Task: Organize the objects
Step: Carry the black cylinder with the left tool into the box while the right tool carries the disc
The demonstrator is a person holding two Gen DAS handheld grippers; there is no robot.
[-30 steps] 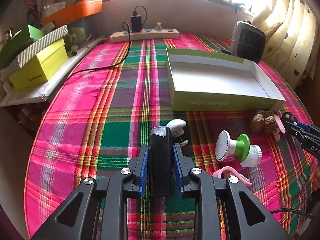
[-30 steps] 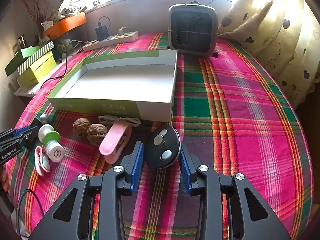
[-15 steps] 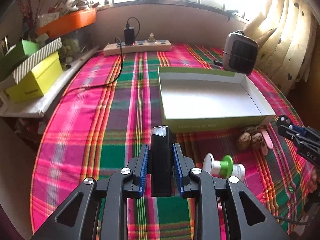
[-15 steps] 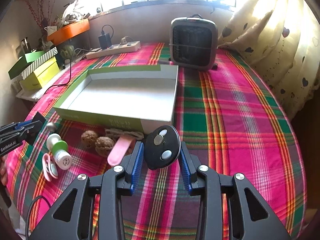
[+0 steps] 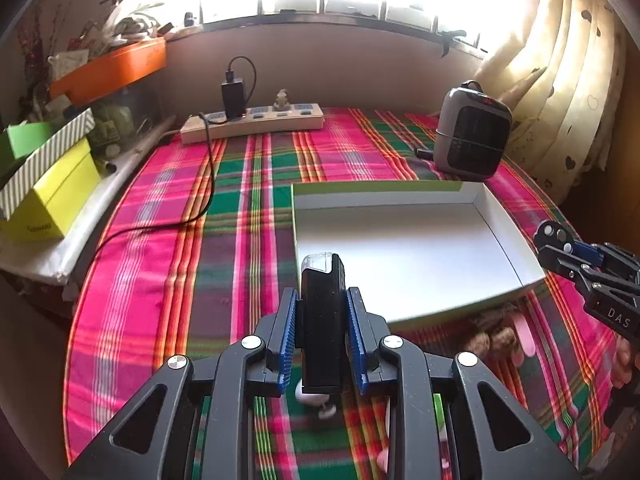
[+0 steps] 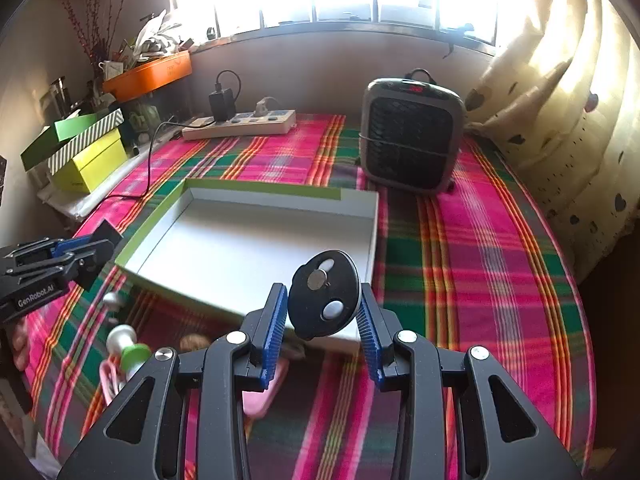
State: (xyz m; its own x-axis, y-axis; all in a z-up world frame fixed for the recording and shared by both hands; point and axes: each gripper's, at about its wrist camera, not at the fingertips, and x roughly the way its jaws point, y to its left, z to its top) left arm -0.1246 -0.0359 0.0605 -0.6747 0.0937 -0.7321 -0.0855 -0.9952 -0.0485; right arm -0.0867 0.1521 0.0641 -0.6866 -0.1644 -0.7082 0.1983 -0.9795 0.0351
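My left gripper [image 5: 322,300] is shut on a slim black device with a clear tip [image 5: 322,320], held above the plaid cloth at the near left corner of the shallow white box with green sides [image 5: 412,248]. My right gripper [image 6: 323,298] is shut on a round black remote with two silver buttons [image 6: 323,300], held over the near right corner of the same box [image 6: 248,248]. On the cloth in front of the box lie two walnuts [image 5: 494,340], a pink strip [image 6: 266,390], a white and green spool [image 6: 130,350] and a small white knob [image 5: 316,398]. The box holds nothing.
A grey fan heater [image 6: 412,140] stands behind the box at the right. A power strip with a black charger [image 5: 252,120] lies along the back wall. Yellow-green and striped boxes [image 5: 48,184] stack on the left ledge. Curtains [image 6: 560,120] hang at the right.
Both grippers have risen with their objects and moved toward the box, which now lies lower in each view. The spool, walnuts and pink strip have slipped down behind the fingers.
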